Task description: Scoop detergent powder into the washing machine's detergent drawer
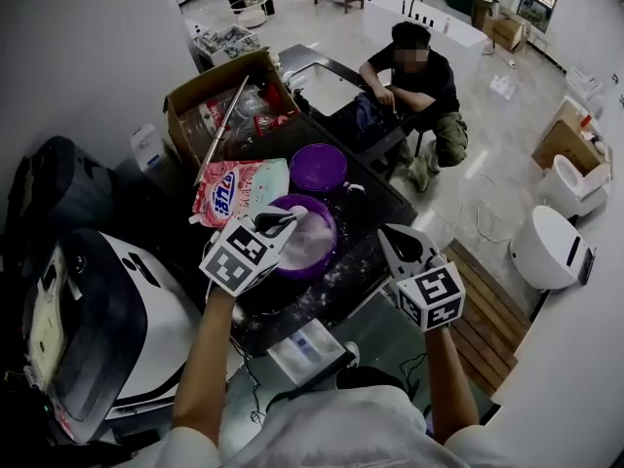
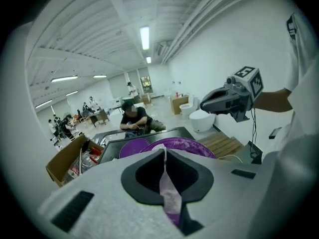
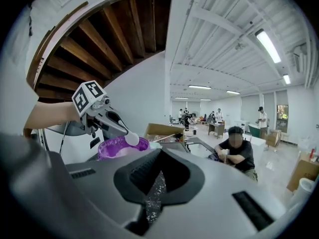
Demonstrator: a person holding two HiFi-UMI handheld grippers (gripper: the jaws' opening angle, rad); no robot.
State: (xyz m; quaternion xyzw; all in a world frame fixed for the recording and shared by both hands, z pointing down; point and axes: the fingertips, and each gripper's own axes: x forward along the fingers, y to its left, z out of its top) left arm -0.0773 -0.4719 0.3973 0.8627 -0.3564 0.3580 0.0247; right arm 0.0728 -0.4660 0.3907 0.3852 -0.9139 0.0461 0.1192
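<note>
Scoop handle sits clamped in the left claw, its white bowl just above the purple tub of detergent powder that lies right beneath the claw's tips. Right claw hovers beside the tub, jaws together on nothing, over the powder-dusted tabletop.

A glossy pale floor runs between white walls. White toilets stand at the right. Strip lights glow on the ceiling.
</note>
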